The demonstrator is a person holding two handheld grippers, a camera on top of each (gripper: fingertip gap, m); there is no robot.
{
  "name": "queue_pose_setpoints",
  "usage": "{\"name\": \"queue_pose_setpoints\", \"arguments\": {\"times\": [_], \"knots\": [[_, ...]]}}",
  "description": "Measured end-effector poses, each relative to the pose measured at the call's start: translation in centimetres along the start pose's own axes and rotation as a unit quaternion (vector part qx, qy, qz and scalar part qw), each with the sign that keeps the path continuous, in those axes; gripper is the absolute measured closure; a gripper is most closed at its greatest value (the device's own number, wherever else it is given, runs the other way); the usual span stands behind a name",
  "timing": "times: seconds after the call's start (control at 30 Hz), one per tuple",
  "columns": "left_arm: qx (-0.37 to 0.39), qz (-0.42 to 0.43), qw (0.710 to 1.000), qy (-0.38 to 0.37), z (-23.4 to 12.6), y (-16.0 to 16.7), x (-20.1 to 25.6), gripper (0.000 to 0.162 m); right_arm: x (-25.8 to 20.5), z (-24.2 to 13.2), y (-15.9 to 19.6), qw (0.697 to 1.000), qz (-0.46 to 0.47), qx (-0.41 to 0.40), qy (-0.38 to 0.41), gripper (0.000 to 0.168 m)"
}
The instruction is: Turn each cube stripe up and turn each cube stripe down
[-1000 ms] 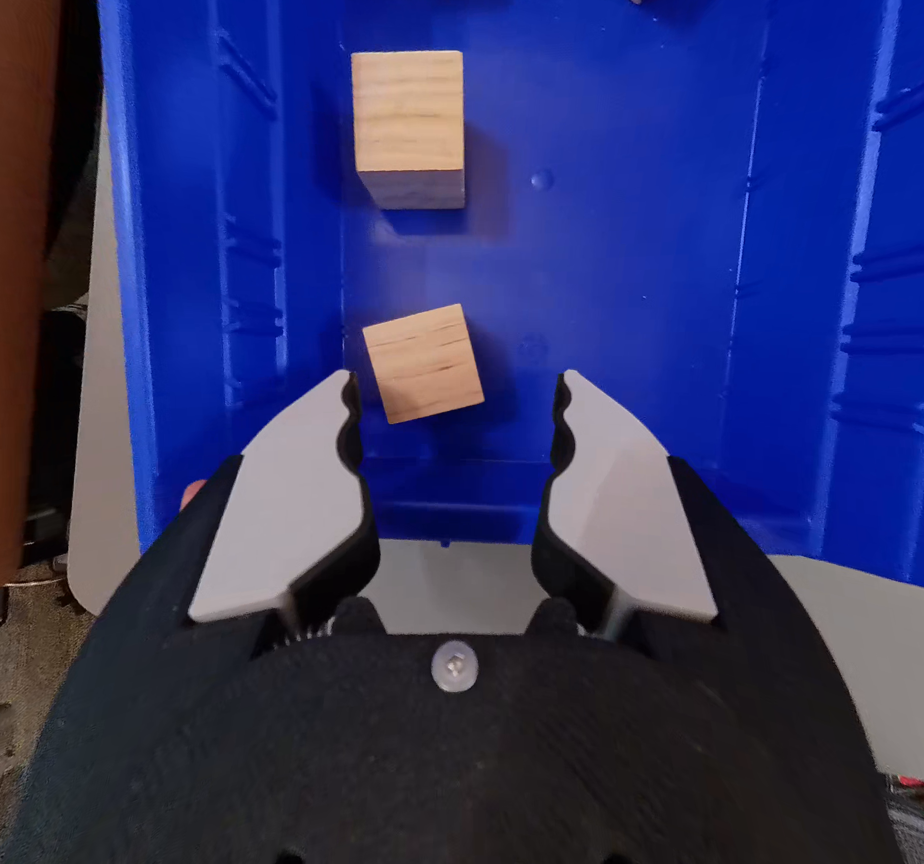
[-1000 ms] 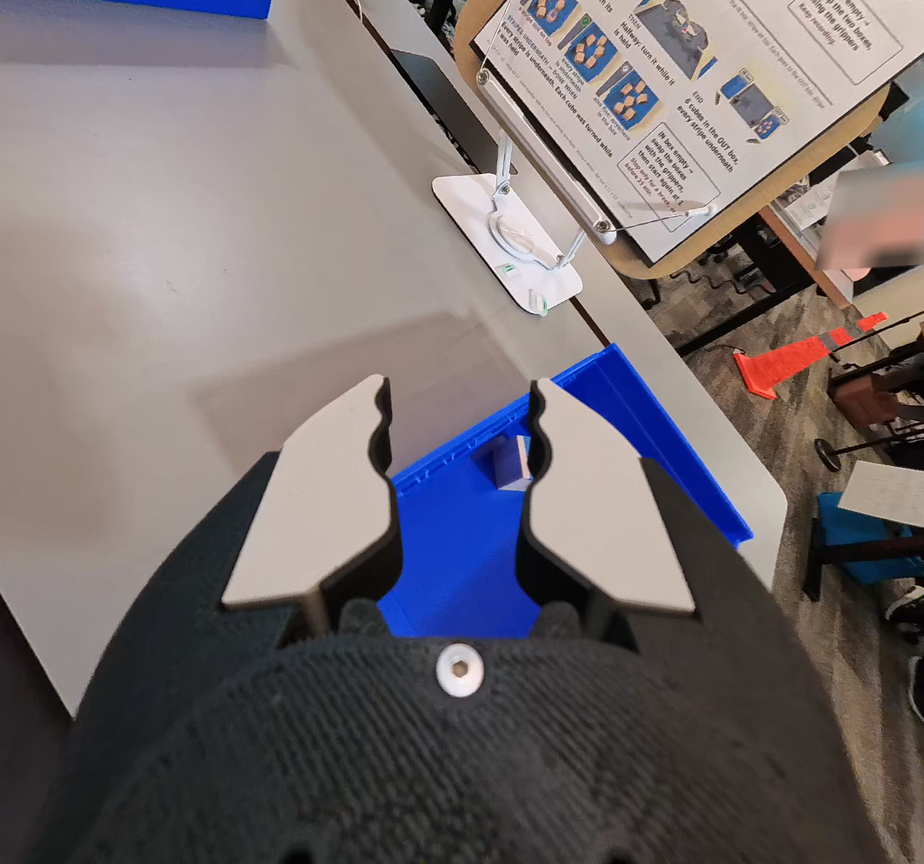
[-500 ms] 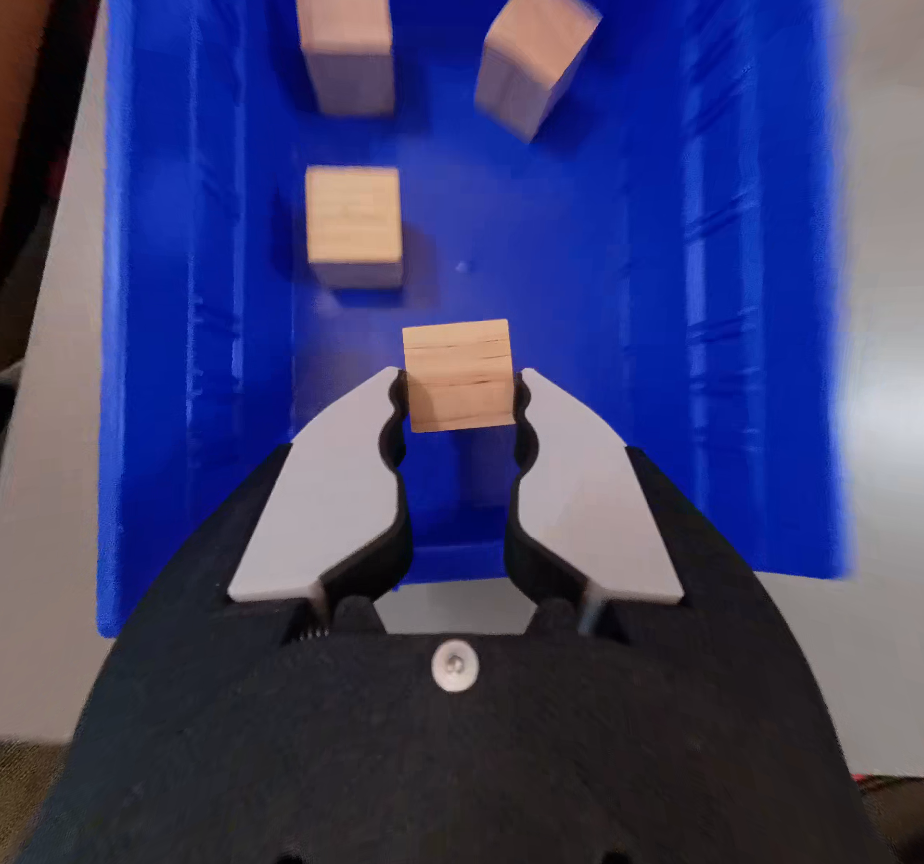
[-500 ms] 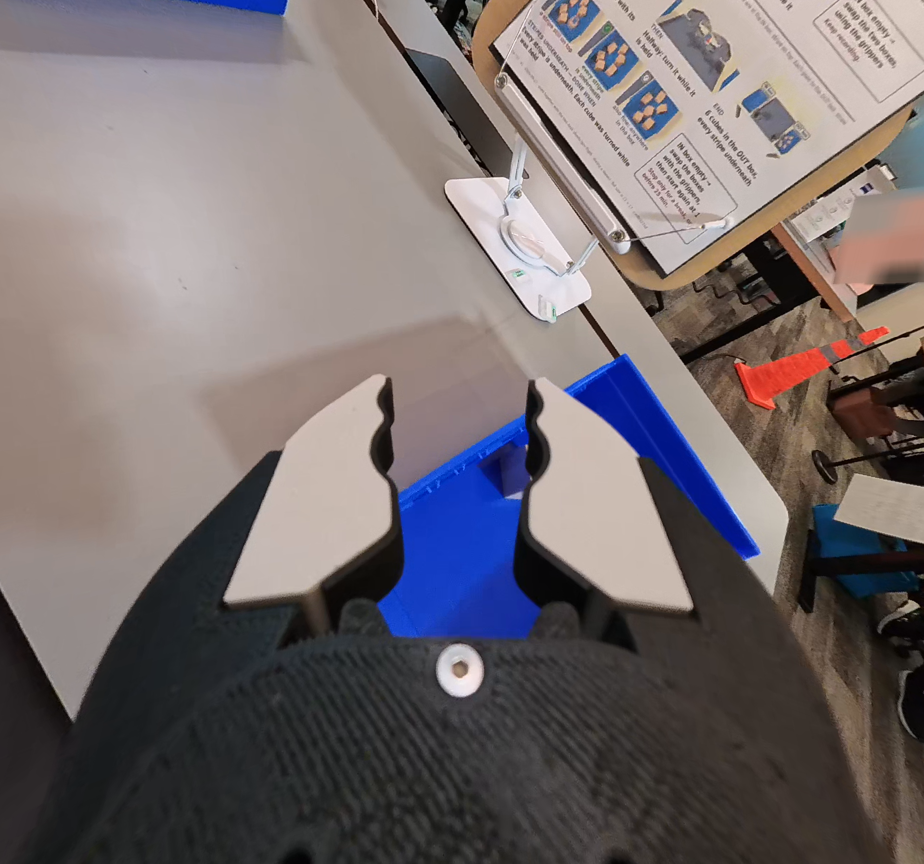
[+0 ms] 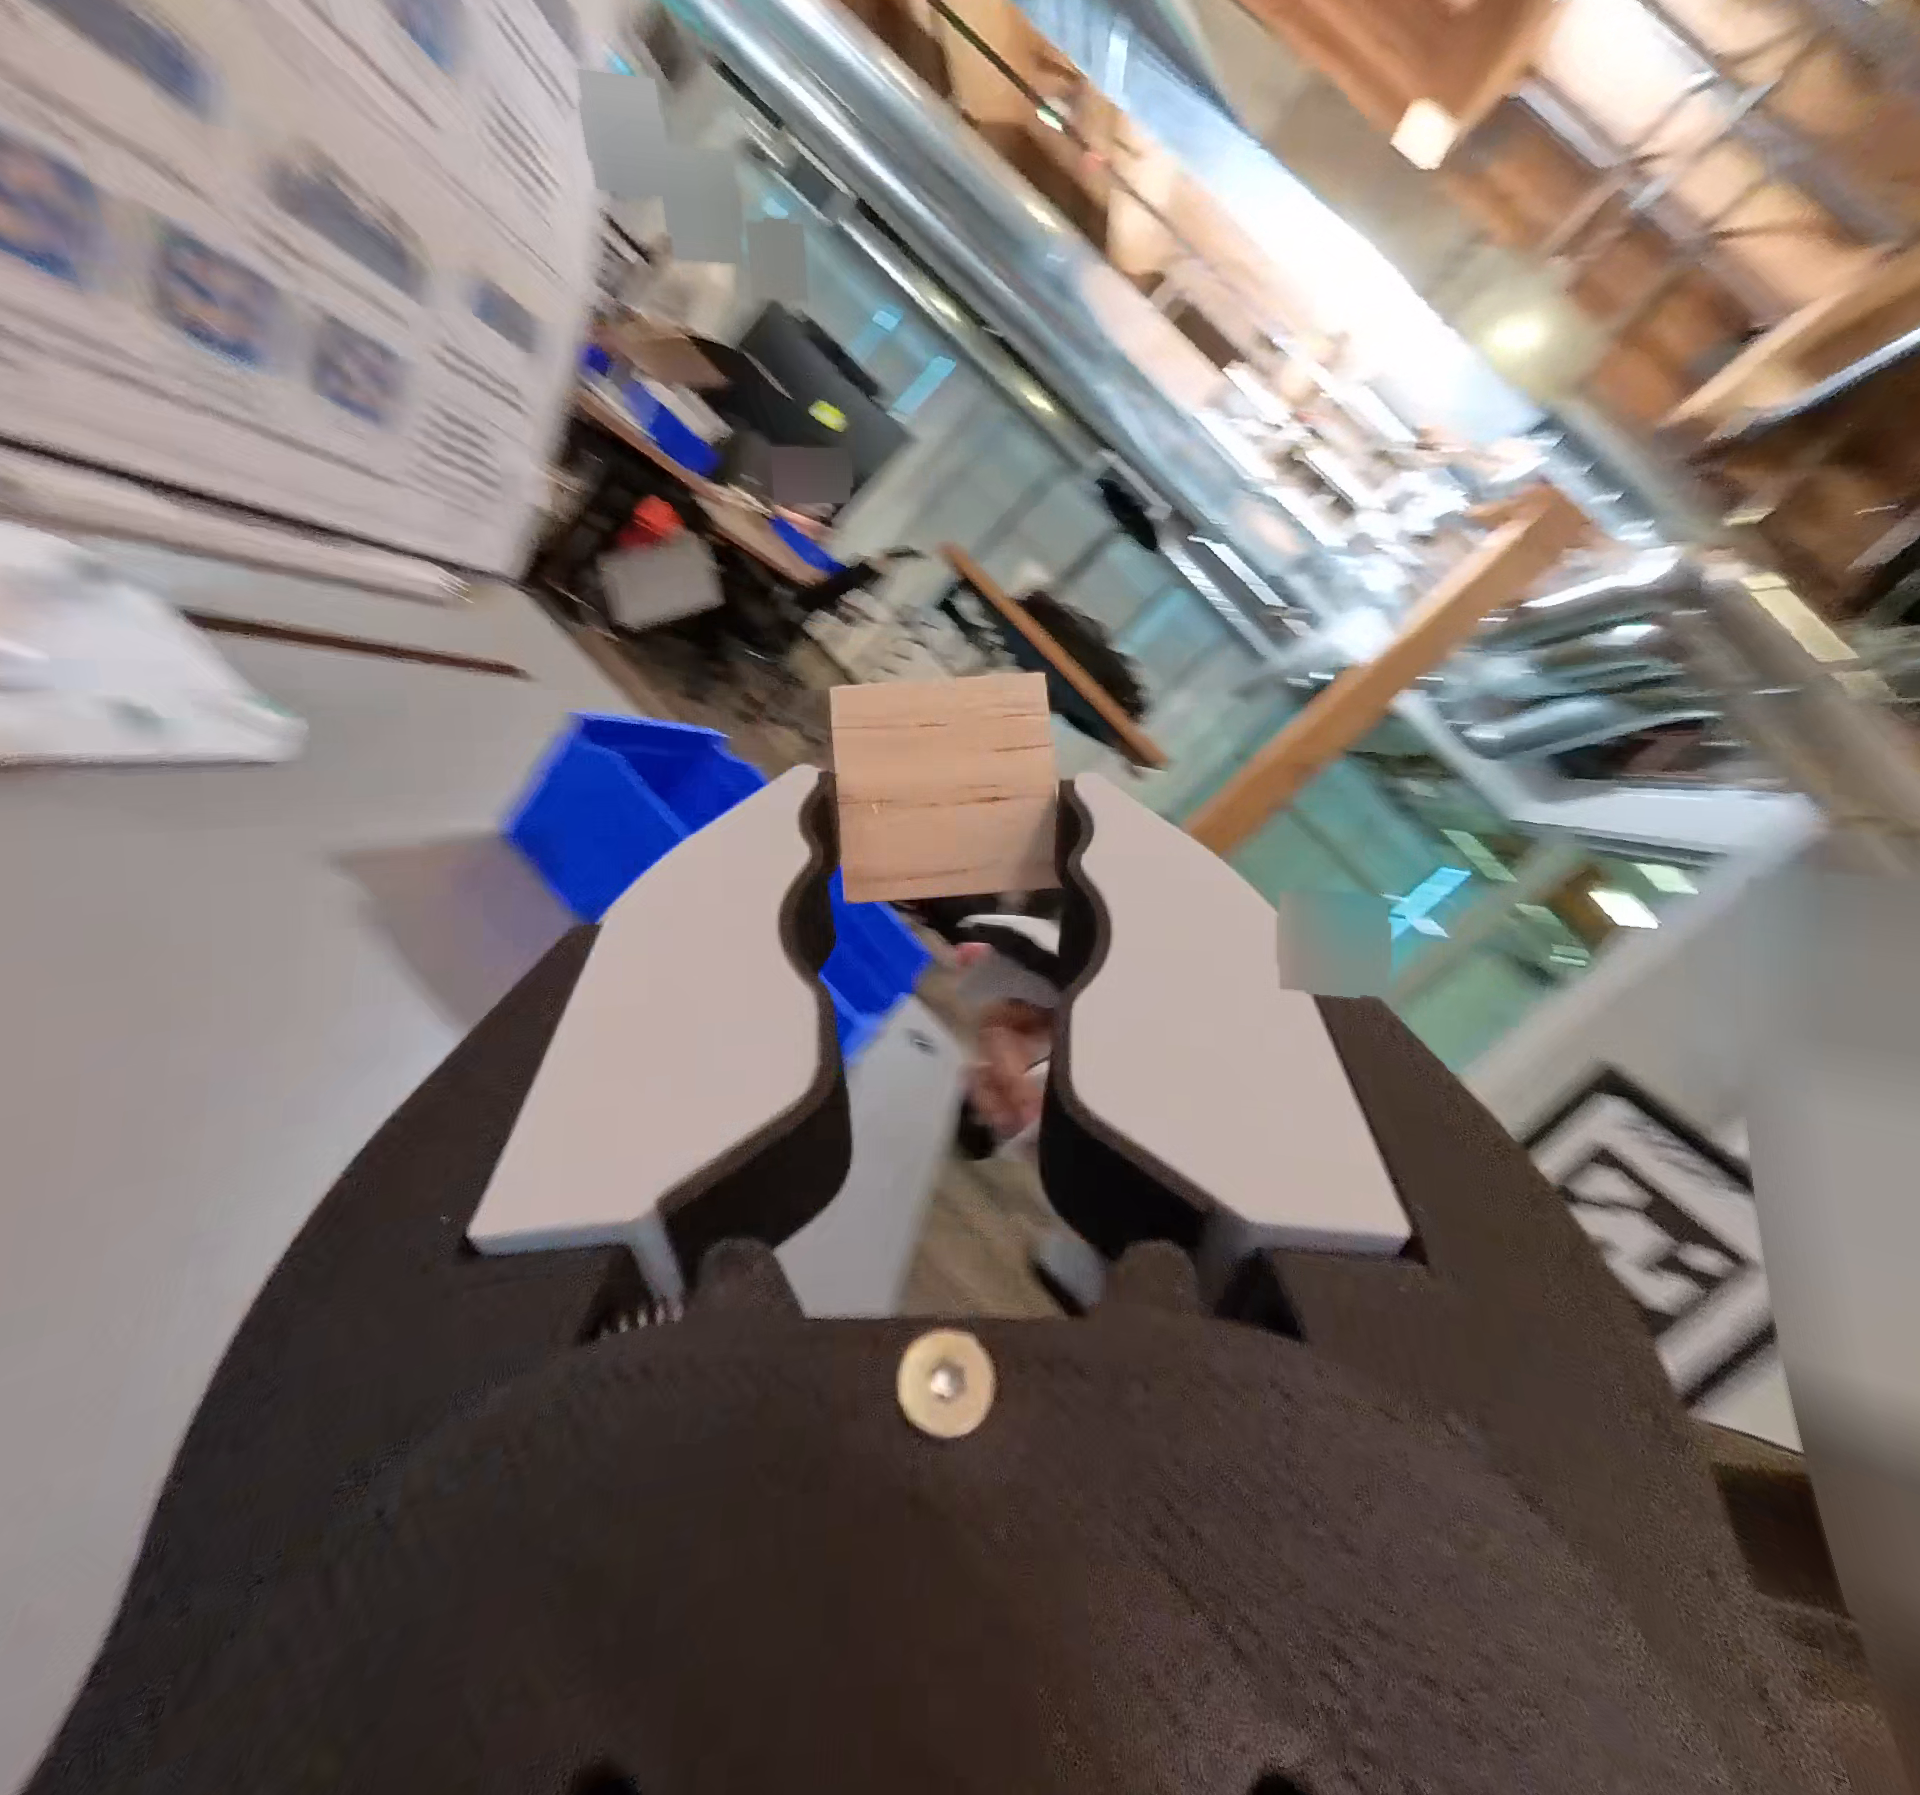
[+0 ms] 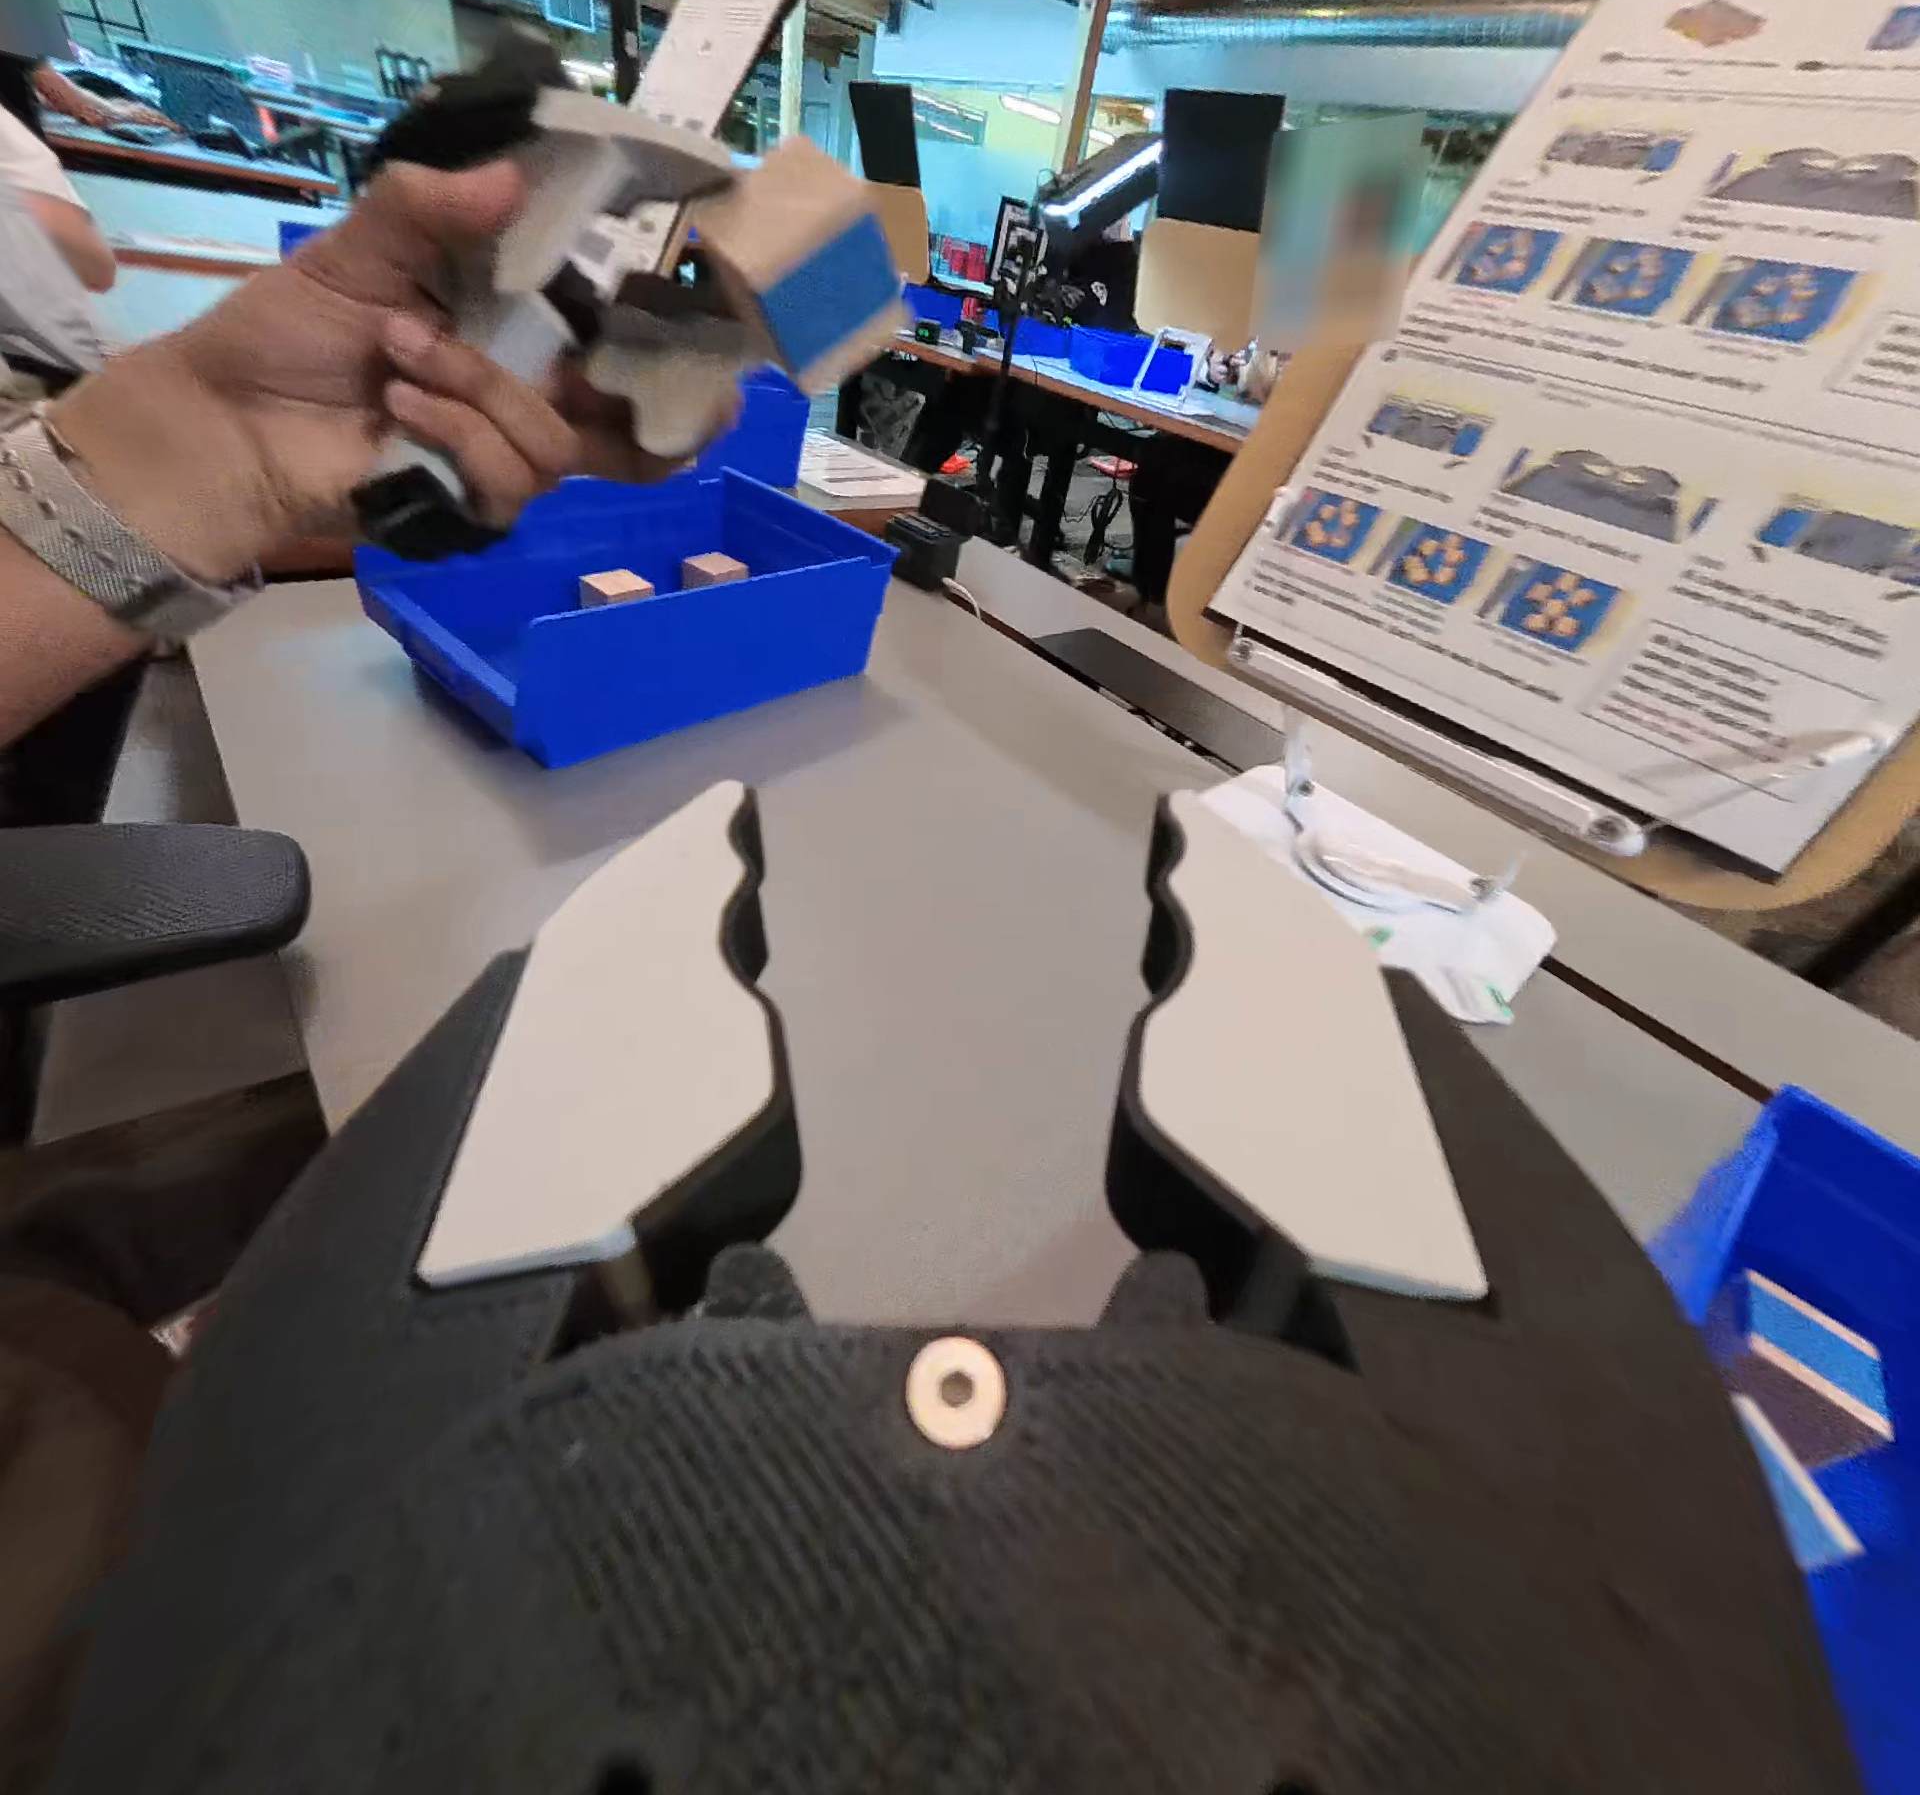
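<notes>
We see the left gripper (image 5: 945, 815), black-bodied with grey finger plates, clamped on a small wooden cube (image 5: 943, 787) held in the air above the grey table (image 6: 935, 810). In the right wrist view that same cube (image 6: 805, 275) shows a blue stripe on the face turned toward us, and a person's hand (image 6: 312, 384) grips the tool's handle. Below it, near the table's far left corner, sits a blue plastic bin (image 6: 665, 644) with two plain wooden cubes (image 6: 615, 588) inside. The right gripper (image 6: 951, 872) hovers over the table with its jaws spread wide and nothing between them. A second blue bin (image 6: 1808, 1330) lies at the near right edge. An instruction board (image 6: 1621, 457) stands along the right edge.
</notes>
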State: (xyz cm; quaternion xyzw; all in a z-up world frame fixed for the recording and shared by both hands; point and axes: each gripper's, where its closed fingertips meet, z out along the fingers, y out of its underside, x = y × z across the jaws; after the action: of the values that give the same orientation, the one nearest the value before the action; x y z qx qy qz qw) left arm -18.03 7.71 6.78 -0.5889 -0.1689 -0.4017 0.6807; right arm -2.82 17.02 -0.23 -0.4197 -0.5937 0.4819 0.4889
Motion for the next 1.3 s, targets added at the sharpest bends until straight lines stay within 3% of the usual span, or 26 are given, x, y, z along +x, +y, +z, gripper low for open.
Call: {"name": "queue_pose_setpoints", "arguments": {"times": [0.17, 0.3, 0.4, 0.43, 0.57, 0.7, 0.83, 1.0, 1.13, 1.3], "knots": [[-0.082, -0.162, 0.974, 0.139, 6.9, 8.1, 1.4, 0.123, -1.5, 0.9, 0.5, 0.996, -0.083, 0.024, 0.038, 0.088], [-0.125, -0.229, 0.949, 0.180, 9.2, 12.6, 1.7, 0.123, -0.9, 0.0, -0.5, 0.993, -0.069, 0.083, 0.043, 0.091], [-0.155, -0.255, 0.933, 0.203, 9.9, 15.1, 2.1, 0.123, -0.8, -0.5, -0.8, 0.991, -0.081, 0.100, 0.034, 0.105], [-0.162, -0.263, 0.927, 0.212, 10.1, 15.6, 2.4, 0.123, -0.8, -0.6, -0.7, 0.991, -0.091, 0.098, 0.029, 0.121], [-0.177, -0.286, 0.911, 0.237, 9.9, 16.3, 2.7, 0.122, -1.1, -0.9, -0.8, 0.991, -0.096, 0.093, 0.003, 0.122], [-0.163, -0.246, 0.934, 0.201, 9.7, 16.0, 0.9, 0.116, 2.6, -2.5, -2.4, 0.990, -0.085, 0.095, 0.056, 0.122], [-0.141, -0.181, 0.966, 0.116, 8.8, 16.1, -4.1, 0.114, 12.0, -7.6, -3.1, 0.980, -0.041, 0.060, 0.184, 0.122], [-0.116, -0.175, 0.977, 0.034, 7.0, 16.2, -10.2, 0.113, 20.6, -13.0, 3.0, 0.954, 0.111, -0.042, 0.275, 0.122], [-0.082, -0.186, 0.978, 0.051, 6.6, 14.5, -10.4, 0.113, 21.3, -12.4, 9.2, 0.934, 0.188, -0.157, 0.259, 0.122], [-0.075, -0.182, 0.980, 0.023, 5.0, 14.6, -11.1, 0.113, 20.6, -10.1, 14.7, 0.920, 0.184, -0.273, 0.214, 0.122]]}}
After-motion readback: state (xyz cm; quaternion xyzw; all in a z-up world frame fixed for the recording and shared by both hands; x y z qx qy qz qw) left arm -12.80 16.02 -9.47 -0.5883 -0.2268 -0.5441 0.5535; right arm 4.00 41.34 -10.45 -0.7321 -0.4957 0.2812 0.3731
